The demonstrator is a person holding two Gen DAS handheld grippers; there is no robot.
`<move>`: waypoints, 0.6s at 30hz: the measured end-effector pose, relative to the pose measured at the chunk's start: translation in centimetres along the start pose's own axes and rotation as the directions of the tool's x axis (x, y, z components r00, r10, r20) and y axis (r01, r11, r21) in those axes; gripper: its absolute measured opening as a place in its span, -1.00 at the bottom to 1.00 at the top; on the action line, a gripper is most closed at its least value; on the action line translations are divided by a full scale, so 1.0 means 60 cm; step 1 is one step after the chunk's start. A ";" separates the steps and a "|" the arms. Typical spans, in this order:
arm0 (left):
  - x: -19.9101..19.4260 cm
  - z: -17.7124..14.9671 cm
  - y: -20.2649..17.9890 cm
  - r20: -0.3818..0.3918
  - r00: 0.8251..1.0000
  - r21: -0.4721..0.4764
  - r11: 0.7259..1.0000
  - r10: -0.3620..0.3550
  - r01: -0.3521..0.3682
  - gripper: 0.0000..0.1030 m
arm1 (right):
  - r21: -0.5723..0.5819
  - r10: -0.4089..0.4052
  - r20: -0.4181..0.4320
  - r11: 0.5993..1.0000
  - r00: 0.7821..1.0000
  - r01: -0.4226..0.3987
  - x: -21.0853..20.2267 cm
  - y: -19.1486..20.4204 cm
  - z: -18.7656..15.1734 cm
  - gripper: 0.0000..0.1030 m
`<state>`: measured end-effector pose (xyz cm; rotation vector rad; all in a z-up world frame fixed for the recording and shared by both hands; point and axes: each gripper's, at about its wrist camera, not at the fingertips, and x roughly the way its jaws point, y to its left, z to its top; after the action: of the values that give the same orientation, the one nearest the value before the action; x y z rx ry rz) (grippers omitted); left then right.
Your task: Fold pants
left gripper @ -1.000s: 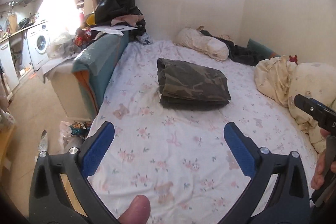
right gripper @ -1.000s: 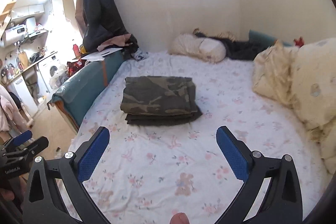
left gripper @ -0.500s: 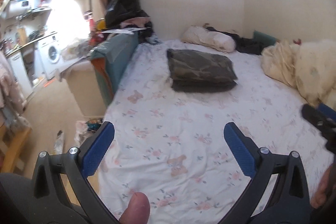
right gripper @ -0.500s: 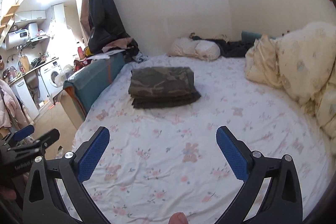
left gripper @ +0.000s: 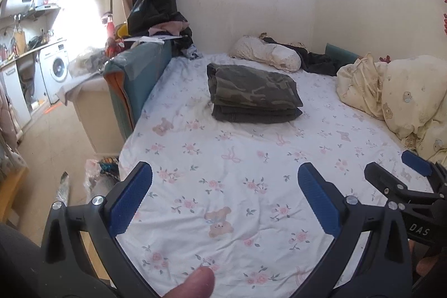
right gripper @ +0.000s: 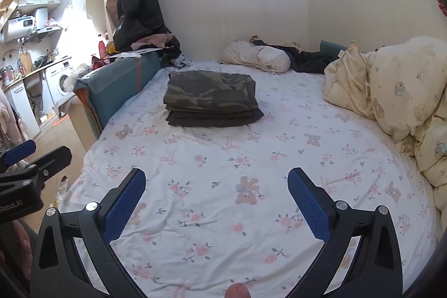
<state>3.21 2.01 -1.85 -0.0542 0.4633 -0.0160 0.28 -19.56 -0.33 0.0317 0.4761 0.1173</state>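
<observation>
The left gripper (left gripper: pixel 225 203) fills the bottom of its frame with its blue pads spread wide apart and nothing between them but flowered sheet. The right gripper (right gripper: pixel 216 204) sits the same way at the bottom of its own frame, jaws parted and empty; it also shows at the lower right edge of the left view, just beside the left one, and the left gripper's tip shows at the far left of the right view. A thumb tip (left gripper: pixel 192 284) peeks in at the bottom centre of the left view.

Beyond the grippers lies a broad stretch of bare bed sheet (left gripper: pixel 251 158). Well apart from both, a little above the centre of each frame, the camouflage pants (left gripper: pixel 251 91) lie as a flat stack of several layers, resting on the sheet near the teal bed rail (left gripper: pixel 134 80). A cream duvet (right gripper: pixel 391 91) bunches at the right edge, and a pillow (left gripper: pixel 265 53) lies behind the pants against the wall.

Compared with a second ago, the pants have kept their shape and place on the bed, while both grippers have drawn back and lifted a little, so more sheet shows between them and the stack. That reads as a finished fold: the bundle looks compact and even, and no further grasp seems needed.
</observation>
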 end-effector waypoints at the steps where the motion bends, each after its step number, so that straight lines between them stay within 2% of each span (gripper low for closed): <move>1: 0.002 0.001 -0.001 -0.004 1.000 0.000 1.000 -0.001 0.001 0.99 | 0.011 0.001 -0.006 1.000 1.000 -0.001 0.004 -0.003 -0.001 1.00; 18: 0.010 0.001 -0.002 -0.003 1.000 -0.025 1.000 -0.005 0.005 0.99 | 0.024 -0.001 -0.013 1.000 1.000 0.001 0.016 -0.008 -0.001 1.00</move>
<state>3.76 1.90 -2.04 -0.0796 0.4664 -0.0150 1.17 -19.90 -0.87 0.0540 0.4900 0.1109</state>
